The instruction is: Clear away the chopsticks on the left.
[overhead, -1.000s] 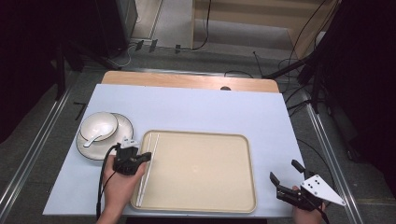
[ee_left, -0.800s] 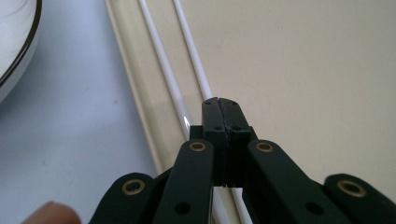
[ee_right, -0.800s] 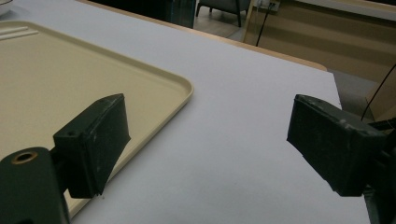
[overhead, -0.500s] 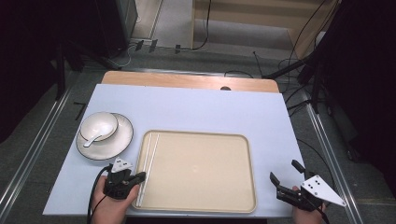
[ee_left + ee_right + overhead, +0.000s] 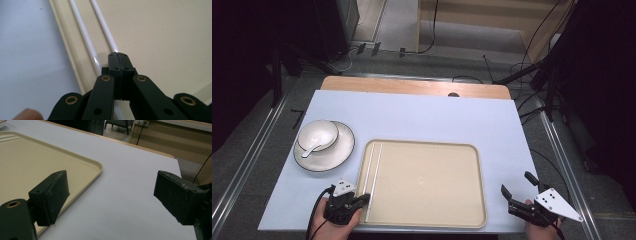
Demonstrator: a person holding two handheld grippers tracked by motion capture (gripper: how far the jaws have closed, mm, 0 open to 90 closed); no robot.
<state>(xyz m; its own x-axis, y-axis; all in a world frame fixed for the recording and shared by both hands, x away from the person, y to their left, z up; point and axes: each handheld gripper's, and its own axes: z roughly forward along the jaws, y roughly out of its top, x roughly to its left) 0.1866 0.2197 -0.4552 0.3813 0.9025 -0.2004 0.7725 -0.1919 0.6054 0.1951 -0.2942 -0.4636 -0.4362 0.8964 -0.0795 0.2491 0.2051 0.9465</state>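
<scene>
Two white chopsticks (image 5: 373, 175) lie side by side along the left inner edge of the beige tray (image 5: 427, 182). My left gripper (image 5: 364, 198) is shut at the tray's near-left corner, its tip over the chopsticks' near ends. In the left gripper view the closed jaws (image 5: 118, 56) sit above the right chopstick (image 5: 103, 25), which runs on beneath them; the other chopstick (image 5: 83, 32) lies just to their left. My right gripper (image 5: 516, 182) stands open above the bare table right of the tray; nothing is between its fingers (image 5: 112, 192).
A white bowl (image 5: 318, 134) with a white spoon (image 5: 312, 148) in it sits on a dark-rimmed plate (image 5: 324, 162) left of the tray. The pale blue table top (image 5: 427, 115) stretches beyond the tray. The tray's rim (image 5: 98, 170) lies left of the right gripper.
My left hand has drawn back toward the table's near edge, from beside the plate to the tray's near-left corner. The right gripper has stayed put.
</scene>
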